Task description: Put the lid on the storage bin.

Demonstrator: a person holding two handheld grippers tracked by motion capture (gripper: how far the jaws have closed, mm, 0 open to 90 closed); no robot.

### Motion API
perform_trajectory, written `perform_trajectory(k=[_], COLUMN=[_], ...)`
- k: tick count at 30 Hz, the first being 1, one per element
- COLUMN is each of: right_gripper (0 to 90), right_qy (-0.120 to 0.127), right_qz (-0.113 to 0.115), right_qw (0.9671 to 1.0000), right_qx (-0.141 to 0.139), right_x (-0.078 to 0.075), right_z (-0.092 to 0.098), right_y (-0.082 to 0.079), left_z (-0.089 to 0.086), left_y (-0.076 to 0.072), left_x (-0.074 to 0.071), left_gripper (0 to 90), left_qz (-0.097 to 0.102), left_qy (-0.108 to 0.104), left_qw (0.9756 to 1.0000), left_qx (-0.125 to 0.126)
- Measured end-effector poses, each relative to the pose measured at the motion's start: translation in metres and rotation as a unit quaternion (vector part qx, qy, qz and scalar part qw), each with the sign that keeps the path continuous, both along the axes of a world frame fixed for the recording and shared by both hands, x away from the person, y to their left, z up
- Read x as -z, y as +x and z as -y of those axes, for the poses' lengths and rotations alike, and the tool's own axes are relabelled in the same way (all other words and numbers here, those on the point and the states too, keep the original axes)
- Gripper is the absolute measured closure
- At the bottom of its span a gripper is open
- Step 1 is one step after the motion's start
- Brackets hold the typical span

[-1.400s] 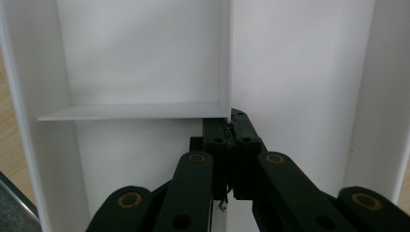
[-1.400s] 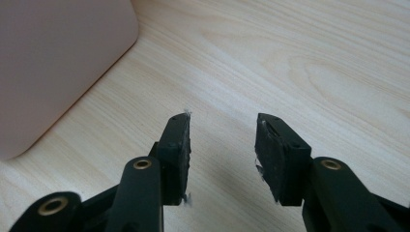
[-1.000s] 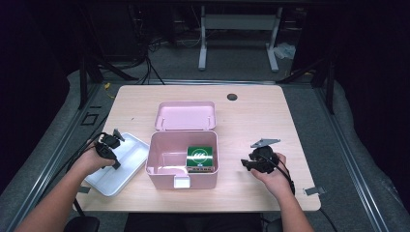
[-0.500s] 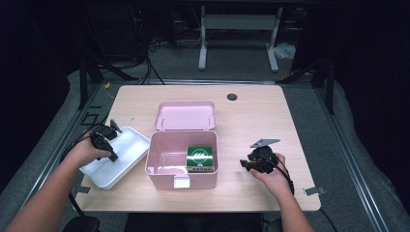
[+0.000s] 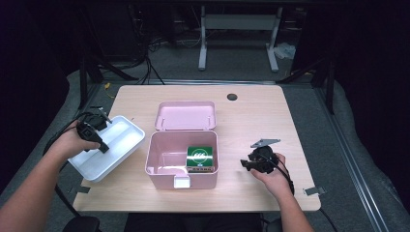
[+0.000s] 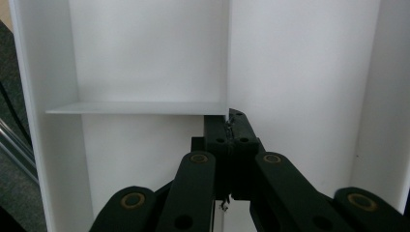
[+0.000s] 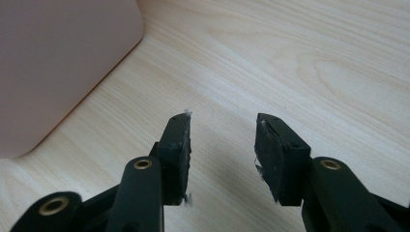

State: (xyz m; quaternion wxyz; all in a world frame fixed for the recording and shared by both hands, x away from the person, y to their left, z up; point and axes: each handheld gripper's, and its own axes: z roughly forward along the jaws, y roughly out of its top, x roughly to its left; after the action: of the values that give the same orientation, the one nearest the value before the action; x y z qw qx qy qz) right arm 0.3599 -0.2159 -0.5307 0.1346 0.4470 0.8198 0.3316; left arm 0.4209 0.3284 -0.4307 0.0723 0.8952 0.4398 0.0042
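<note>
Change: white tray (image 5: pixel 107 147) lifted off table (image 5: pixel 251 116), tilted, since earlier frame.
Left claw (image 5: pixel 100 143): clamped on tray divider.
Right claw (image 5: pixel 245 164): apart, idle.
Left: placing tray into pink box (image 5: pixel 164 162).

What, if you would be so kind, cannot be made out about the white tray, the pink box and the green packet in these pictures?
- White plastic divided tray: high view, the left hand-held gripper and hand cover its near-left part; left gripper view, edges cut off its outer walls.
- Green rectangular packet in the open pink plastic box: high view, print too small to read.
- Pink box: right gripper view, edge leaves one blurred corner.
</note>
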Motion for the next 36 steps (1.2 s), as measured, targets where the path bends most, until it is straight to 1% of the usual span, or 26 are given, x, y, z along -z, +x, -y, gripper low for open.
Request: perform_trajectory(k=[2,3,7,8,10,12,15,17,22,27,29,31,32,34,36], right_gripper=[56.3,56.3,56.3,56.4,56.4,56.3,56.4,56.4,56.3,56.3,56.3,56.3,56.3,56.3,56.3], right_qy=[-0.003,0.001,-0.001,-0.001,-0.005,-0.004,-0.004,-0.005,-0.006,-0.012,-0.014,-0.013,-0.014,-0.014,-0.013], right_qz=[0.002,-0.001,0.001,0.001,0.002,0.001,0.0,0.0,0.001,0.002,0.002,0.002,0.002,0.002,0.002], right_qw=[1.0,1.0,1.0,1.0,1.0,1.0,1.0,1.0,1.0,0.9999,0.9999,0.9999,0.9999,0.9999,0.9999], right_qx=[0.004,0.002,0.001,0.001,0.003,0.002,0.003,0.003,0.004,0.003,0.002,0.001,0.001,0.001,0.0], right_x=[0.0,0.0,0.0,0.0,0.0,0.0,0.0,0.001,0.0,0.001,0.001,0.001,0.001,0.001,0.001], right_z=[0.0,0.0,0.0,0.0,0.0,0.0,0.0,0.0,0.0,-0.001,-0.001,0.0,0.0,0.0,0.0], right_y=[0.0,0.0,0.0,0.0,0.0,0.0,0.0,0.0,0.0,0.0,0.0,0.0,0.0,0.0,0.0], left_z=[-0.002,-0.002,-0.003,-0.002,0.0,0.002,0.007,0.012,0.029,0.048,0.056,0.064,0.07,0.08,0.091], left_y=[-0.001,-0.001,-0.002,-0.002,-0.003,-0.003,-0.004,-0.005,-0.008,-0.008,-0.008,-0.008,-0.007,-0.006,-0.005], left_x=[-0.003,-0.004,-0.011,-0.014,-0.02,-0.027,-0.037,-0.043,-0.056,-0.064,-0.066,-0.067,-0.067,-0.066,-0.066], left_gripper=[89.2,89.2,89.2,89.2,89.2,89.2,89.2,89.2,89.2,89.2,89.2,89.2,89.2,89.2,89.2], left_qz=[0.0,0.001,0.004,0.005,0.013,0.018,0.029,0.035,0.048,0.055,0.063,0.063,0.065,0.063,0.065], left_qy=[0.002,0.003,0.005,0.006,0.006,0.002,0.003,0.006,0.006,0.0,0.001,-0.004,-0.005,-0.007,-0.007], left_qw=[1.0,1.0,0.9999,0.9998,0.9994,0.999,0.9979,0.9966,0.9929,0.9883,0.9846,0.9828,0.9803,0.978,0.9745], left_qx=[0.004,0.003,0.012,0.017,0.03,0.04,0.059,0.075,0.108,0.142,0.163,0.174,0.186,0.199,0.214])
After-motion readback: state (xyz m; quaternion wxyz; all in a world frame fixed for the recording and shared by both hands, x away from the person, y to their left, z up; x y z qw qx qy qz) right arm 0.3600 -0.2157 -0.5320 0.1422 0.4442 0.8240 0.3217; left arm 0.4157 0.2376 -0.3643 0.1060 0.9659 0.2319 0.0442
